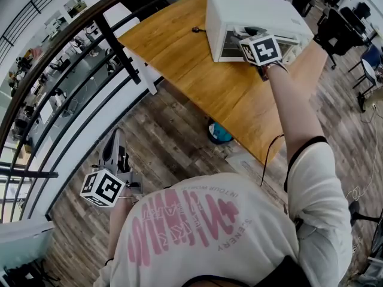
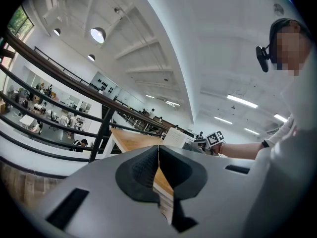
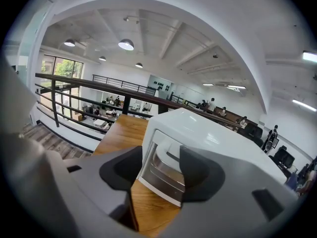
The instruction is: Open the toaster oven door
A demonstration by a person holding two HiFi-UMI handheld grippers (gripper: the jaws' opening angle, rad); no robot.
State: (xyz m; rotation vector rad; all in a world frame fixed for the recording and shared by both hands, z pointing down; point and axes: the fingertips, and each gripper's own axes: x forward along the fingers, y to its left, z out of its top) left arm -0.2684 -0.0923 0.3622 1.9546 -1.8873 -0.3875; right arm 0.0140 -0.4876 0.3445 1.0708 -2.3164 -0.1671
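1. We have the white toaster oven (image 1: 251,11) on the far part of the wooden bench (image 1: 179,46), right in front of the right gripper (image 3: 159,157).
2. The right fingers (image 3: 200,175) stand apart, roughly half open, and they grip nothing. We see no pad touching the oven.
3. In the gap between those fingers shows the lower left part of the oven's front, with the glass door (image 3: 163,175) and a white handle (image 3: 169,150) near the top of it.
4. The door looks flat against the oven's front; from here we cannot tell whether it is slightly ajar.
5. Behind the glass we make out pale metal surfaces, but we cannot tell whether anything sits in the oven.
6. Bare bench wood lies just below the right fingers, in front of the oven's base.
7. The left gripper (image 2: 158,152) is well apart from the oven, out over the plank floor (image 1: 173,124) beside the black railing (image 1: 114,46).
8. The left fingers (image 2: 138,170) are pressed together at the tips with nothing between them, and the bench and oven lie far ahead of them.
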